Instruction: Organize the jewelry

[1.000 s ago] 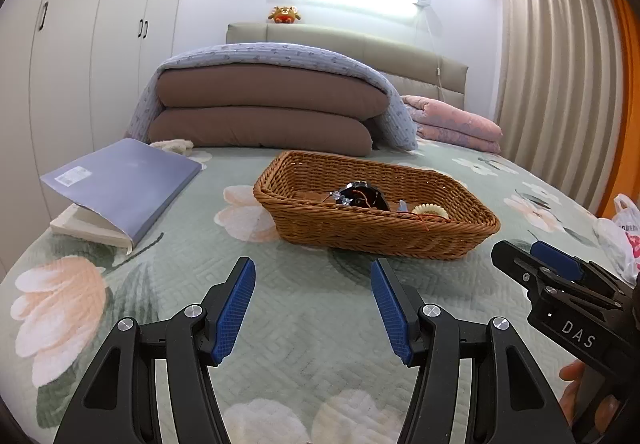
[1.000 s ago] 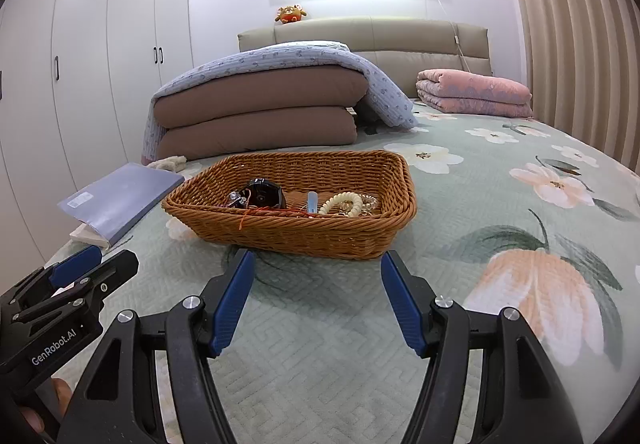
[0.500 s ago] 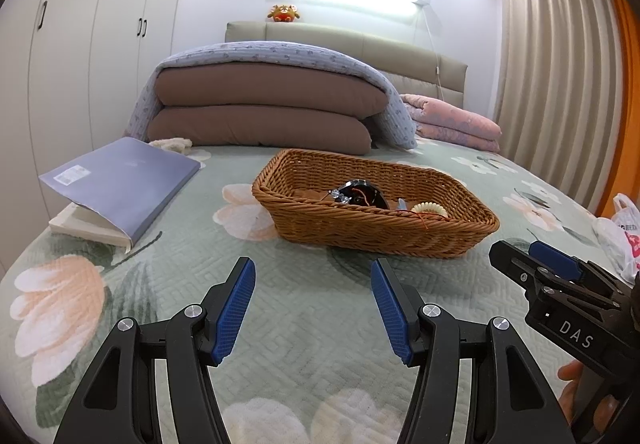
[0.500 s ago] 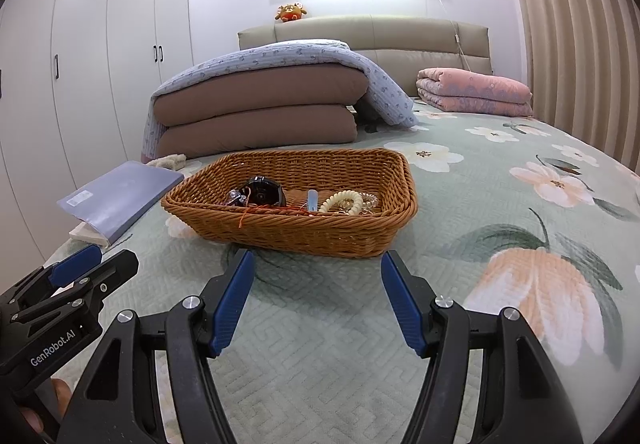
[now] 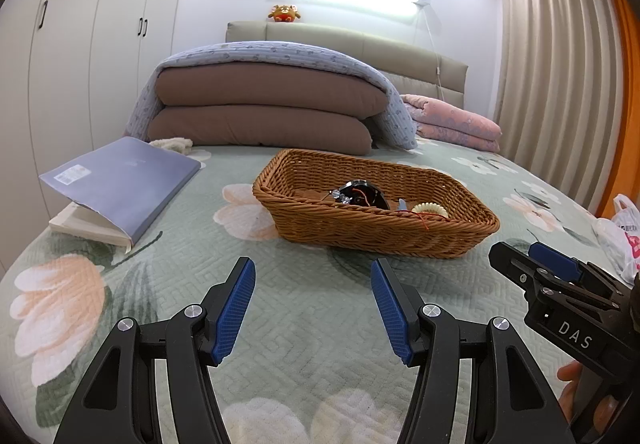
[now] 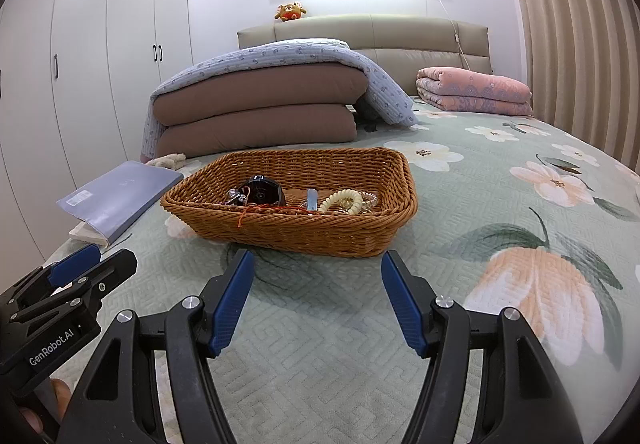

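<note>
My wicker basket sits on the bed's flowered quilt, ahead of both my tongs and well short of the folded brown bedding by the headboard. Its long axis runs across my view, from the left and slightly away to the right and nearer in the left camera; in the right camera it lies nearly square to me, its long side facing my tongs.

Inside the basket I see a dark round piece with a red cord trailing over the near rim, a cream coiled band to its right, and a small pale blue strip between them. What lies beneath them I cannot make out; the near wall hides the basket floor, and some glinting bits by the dark piece are too small to name.

My left tongs stand apart with nothing between the blue pads, over bare quilt. My right tongs also stand apart and hold nothing. Each camera catches only the tip of the other tongs at its edge. A blue-covered book lies to the basket's left.

Against a second ago, nothing has shifted: basket, jewelry and both tongs sit as they were.
</note>
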{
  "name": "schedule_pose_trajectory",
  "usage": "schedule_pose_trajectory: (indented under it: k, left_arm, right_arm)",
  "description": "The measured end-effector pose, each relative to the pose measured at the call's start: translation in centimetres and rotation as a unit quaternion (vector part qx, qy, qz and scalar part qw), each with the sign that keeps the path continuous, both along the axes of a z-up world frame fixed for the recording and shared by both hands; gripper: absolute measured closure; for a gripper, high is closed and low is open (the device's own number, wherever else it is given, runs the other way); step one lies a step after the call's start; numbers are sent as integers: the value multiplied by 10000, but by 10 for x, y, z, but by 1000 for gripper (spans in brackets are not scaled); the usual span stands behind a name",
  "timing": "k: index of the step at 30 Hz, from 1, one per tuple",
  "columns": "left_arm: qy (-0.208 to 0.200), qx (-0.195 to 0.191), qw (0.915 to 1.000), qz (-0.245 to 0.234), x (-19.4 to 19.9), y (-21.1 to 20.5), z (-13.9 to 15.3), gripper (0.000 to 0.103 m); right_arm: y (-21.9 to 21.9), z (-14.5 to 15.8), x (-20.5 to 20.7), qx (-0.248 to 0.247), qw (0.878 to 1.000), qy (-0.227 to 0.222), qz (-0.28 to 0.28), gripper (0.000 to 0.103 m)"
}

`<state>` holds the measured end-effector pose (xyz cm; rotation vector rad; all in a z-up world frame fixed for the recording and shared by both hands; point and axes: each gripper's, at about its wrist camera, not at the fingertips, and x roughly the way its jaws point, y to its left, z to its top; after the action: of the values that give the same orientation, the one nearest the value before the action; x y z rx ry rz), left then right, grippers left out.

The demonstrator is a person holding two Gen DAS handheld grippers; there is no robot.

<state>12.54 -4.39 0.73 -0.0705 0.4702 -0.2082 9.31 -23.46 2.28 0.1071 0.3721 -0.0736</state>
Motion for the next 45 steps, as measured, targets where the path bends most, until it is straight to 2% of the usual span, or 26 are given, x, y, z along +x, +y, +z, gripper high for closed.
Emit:
schedule_pose_trajectory:
  k: [35,45]
  left_arm:
    - [6,27,10000,-5,-1,-1,0,41]
    - [-126,-55,9995,289,-2,9,3,41]
  right_arm:
    - [-1,0,0,14,10000,15,-11,32]
    - [-1,-1,0,13,10000,24,-9,32]
